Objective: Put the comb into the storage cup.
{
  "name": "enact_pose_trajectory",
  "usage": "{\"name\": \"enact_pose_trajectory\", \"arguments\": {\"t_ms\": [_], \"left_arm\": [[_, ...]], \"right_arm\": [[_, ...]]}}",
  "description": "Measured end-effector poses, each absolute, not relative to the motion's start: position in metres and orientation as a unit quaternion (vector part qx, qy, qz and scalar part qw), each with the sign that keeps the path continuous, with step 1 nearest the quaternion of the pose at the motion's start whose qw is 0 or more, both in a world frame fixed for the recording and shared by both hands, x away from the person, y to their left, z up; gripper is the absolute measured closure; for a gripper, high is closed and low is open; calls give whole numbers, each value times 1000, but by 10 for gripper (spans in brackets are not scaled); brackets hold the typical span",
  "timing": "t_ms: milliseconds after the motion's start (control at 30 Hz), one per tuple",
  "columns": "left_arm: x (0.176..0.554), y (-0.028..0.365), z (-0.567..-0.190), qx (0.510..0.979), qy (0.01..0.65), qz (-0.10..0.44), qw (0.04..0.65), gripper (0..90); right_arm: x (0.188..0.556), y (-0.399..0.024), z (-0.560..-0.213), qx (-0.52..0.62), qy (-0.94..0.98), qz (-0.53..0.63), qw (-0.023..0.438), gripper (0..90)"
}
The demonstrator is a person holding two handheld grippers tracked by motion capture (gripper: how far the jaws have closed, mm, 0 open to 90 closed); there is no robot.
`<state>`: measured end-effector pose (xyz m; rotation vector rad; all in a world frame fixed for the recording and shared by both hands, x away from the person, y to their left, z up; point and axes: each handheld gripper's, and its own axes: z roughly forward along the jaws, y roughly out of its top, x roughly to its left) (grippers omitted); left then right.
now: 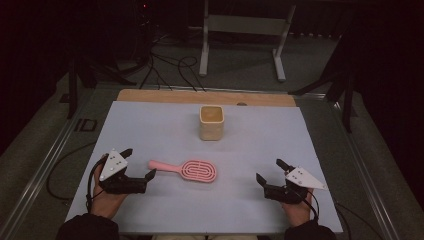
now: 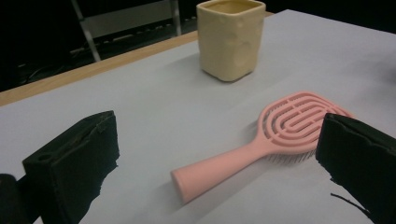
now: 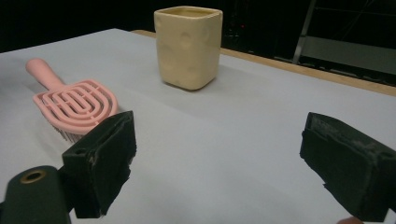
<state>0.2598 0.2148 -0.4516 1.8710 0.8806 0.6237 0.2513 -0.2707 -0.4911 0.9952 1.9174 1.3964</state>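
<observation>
The left gripper point(image 1: 138, 164) is held with fingers spread, empty, just beside the handle of the pink hairbrush point(image 1: 186, 170), which lies flat on the counter point(image 1: 260, 150) before the cream cup point(image 1: 211, 122). The reach seems in hand; closing on the handle is called for next. The right gripper point(image 1: 269, 172) is held spread, empty.

Pink hairbrush point(image 1: 187, 170): plastic, oval vented head with concentric slotted loops, straight rounded handle. Lies flat on white table sheet, bristles down, handle pointing toward left side, head toward centre. Near front half of sheet.

Cream cup point(image 1: 211, 122): squarish, rounded corners, dimpled walls, upright, open top. Stands behind brush, well apart, toward far edge.
</observation>
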Motion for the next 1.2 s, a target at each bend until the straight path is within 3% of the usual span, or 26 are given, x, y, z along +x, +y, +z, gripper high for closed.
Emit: {"name": "enact_pose_trajectory", "arguments": {"t_ms": [533, 800, 1000, 1200], "left_arm": [[278, 181, -458, 797, 335, 227, 449, 15], [286, 174, -461, 802, 341, 216, 439, 70], [296, 170, -464, 806, 359, 229, 412, 241], [307, 166, -470, 813, 369, 236, 383, 580]], "right_arm": [[252, -270, -491, 370, 717, 520, 281, 106], [252, -270, -492, 371, 718, 519, 280, 107], [252, -270, -492, 371, 718, 519, 279, 107], [252, -270, -492, 370, 718, 518, 280, 108]]}}
